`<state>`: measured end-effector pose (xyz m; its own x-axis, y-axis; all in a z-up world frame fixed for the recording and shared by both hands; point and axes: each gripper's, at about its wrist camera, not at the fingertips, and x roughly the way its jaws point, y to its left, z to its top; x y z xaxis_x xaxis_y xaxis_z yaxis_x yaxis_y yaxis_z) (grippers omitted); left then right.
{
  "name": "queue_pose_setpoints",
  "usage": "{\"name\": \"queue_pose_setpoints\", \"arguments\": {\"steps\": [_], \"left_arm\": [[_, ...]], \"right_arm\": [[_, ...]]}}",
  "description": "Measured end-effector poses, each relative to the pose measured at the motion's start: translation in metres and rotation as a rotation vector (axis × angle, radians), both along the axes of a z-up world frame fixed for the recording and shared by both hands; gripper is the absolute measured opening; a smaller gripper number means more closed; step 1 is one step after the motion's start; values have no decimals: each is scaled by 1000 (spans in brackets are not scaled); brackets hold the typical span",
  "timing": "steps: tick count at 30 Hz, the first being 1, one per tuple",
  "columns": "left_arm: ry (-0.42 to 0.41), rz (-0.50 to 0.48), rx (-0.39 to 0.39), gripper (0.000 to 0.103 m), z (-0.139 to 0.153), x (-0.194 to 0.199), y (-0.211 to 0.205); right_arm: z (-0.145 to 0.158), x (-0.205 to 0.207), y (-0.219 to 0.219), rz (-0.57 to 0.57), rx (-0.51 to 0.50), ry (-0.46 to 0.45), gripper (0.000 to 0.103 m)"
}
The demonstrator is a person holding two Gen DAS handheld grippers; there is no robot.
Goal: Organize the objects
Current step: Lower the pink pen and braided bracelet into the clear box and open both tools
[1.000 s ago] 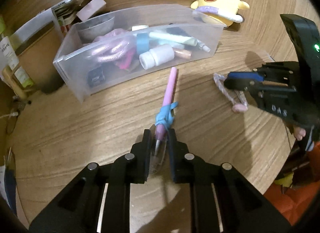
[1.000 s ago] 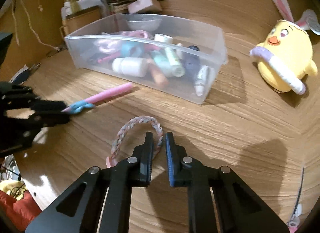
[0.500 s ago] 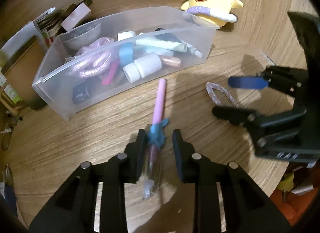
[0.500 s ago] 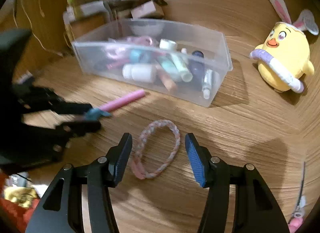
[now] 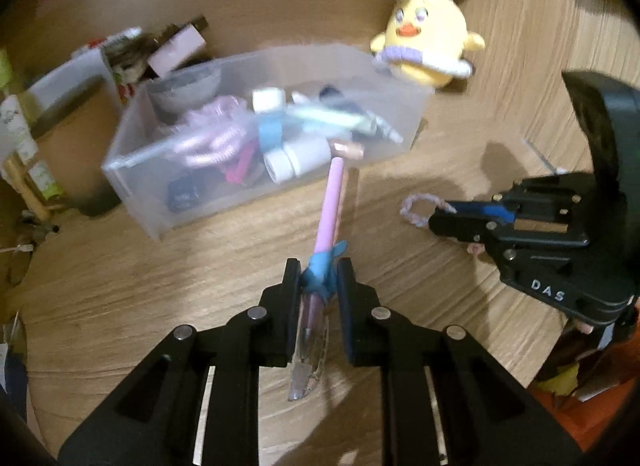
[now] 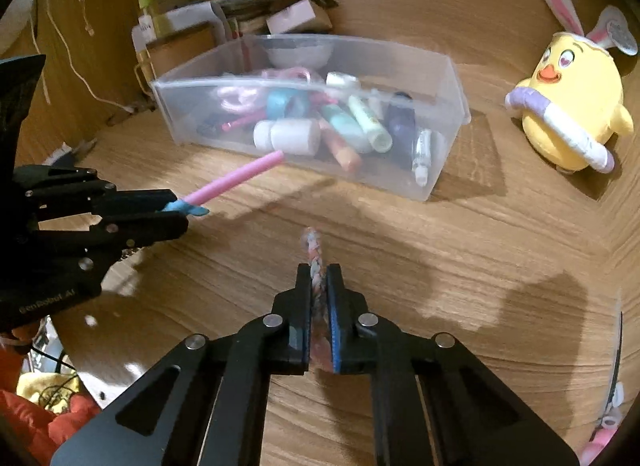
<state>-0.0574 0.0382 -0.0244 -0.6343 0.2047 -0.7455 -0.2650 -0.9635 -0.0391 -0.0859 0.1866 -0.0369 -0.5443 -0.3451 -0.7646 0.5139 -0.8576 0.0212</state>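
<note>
My left gripper (image 5: 319,274) is shut on a pink pen (image 5: 330,201) with a blue bow and a clear cap, and holds it above the table with its tip toward the clear plastic bin (image 5: 140,185). In the right wrist view the pen (image 6: 236,179) sticks out of the left gripper (image 6: 176,211). My right gripper (image 6: 319,278) is shut on a braided pink-and-white hair band (image 6: 314,254), held on edge above the table. The band's loop (image 5: 416,209) shows in the left wrist view beyond the right gripper (image 5: 442,215). The bin (image 6: 444,169) holds several bottles, tubes and hair ties.
A yellow chick plush (image 6: 568,105) with bunny ears stands right of the bin; it also shows in the left wrist view (image 5: 428,45). Boxes and papers (image 6: 240,17) are piled behind the bin. A small pink item (image 6: 600,434) lies at the table's right edge.
Both grippers opened half a second ago over their objects and have now shut on them. The pen and the hair band are lifted off the table.
</note>
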Motion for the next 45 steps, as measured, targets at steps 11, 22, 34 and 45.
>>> {"name": "queue_pose_setpoints", "arguments": {"steps": [11,22,34,45], "left_arm": [[131,31,58,17,51,-1,-10],[140,87,59,17,75,-51,-24],[31,103,40,17,58,-116,-23],[-51,62,67,17,43,-137,-21]], "right_arm": [[57,1,0,9,-99,153,6],[10,1,2,20,-33,-30,34],[-1,17,-4,45,14,22,7],[63,-8,1,23,-84,182,7]]}}
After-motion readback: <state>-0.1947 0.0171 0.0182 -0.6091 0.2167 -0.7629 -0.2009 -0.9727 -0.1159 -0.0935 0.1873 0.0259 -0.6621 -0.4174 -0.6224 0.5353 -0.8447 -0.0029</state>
